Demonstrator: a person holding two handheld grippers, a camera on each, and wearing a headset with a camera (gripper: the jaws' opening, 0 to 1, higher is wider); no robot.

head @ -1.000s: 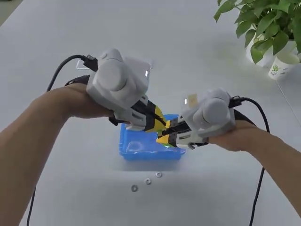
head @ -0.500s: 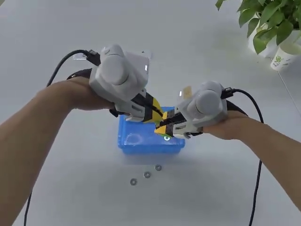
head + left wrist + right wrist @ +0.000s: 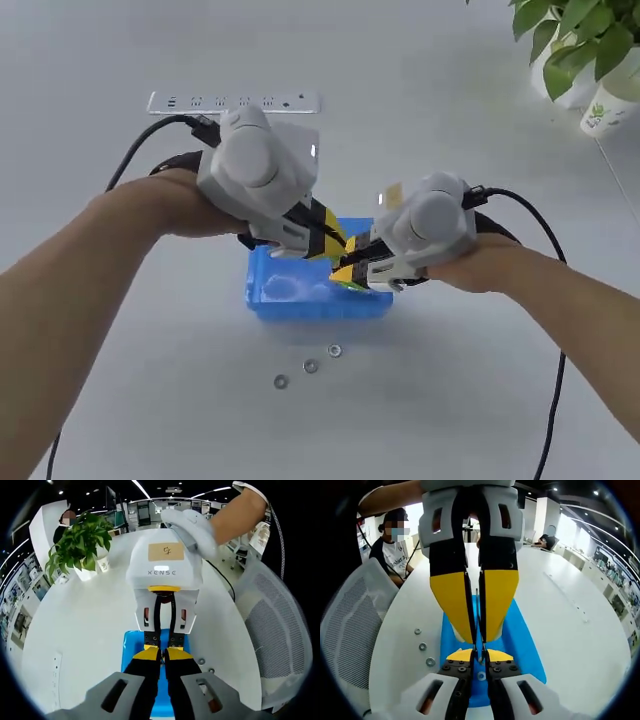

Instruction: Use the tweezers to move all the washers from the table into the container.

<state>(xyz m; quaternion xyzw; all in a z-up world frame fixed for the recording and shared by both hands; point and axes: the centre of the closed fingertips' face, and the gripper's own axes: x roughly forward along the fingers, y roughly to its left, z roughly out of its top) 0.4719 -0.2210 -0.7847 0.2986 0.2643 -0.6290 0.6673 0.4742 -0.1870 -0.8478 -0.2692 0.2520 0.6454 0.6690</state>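
Note:
Over the blue container (image 3: 300,300) both grippers meet tip to tip. My left gripper (image 3: 335,240) comes in from the left, and its yellow-tipped jaws (image 3: 161,653) stand shut with a hairline gap. Facing it, my right gripper (image 3: 350,268) is shut on a thin metal sliver, the tweezers (image 3: 479,652), most of which the jaws hide. One washer (image 3: 481,676) lies inside the container (image 3: 520,640). Three washers (image 3: 310,367) lie in a short row on the table in front of the container, also seen as washers (image 3: 422,646) beside it.
A white power strip (image 3: 235,101) lies at the back of the table. A potted plant (image 3: 580,50) stands at the far right. Black cables (image 3: 545,300) trail from both grippers. An office chair (image 3: 280,630) stands by the table edge.
The head camera has tilted, bringing the power strip into view. Both grippers stay together over the container, the right one drawn slightly further in over it. The three washers have not moved.

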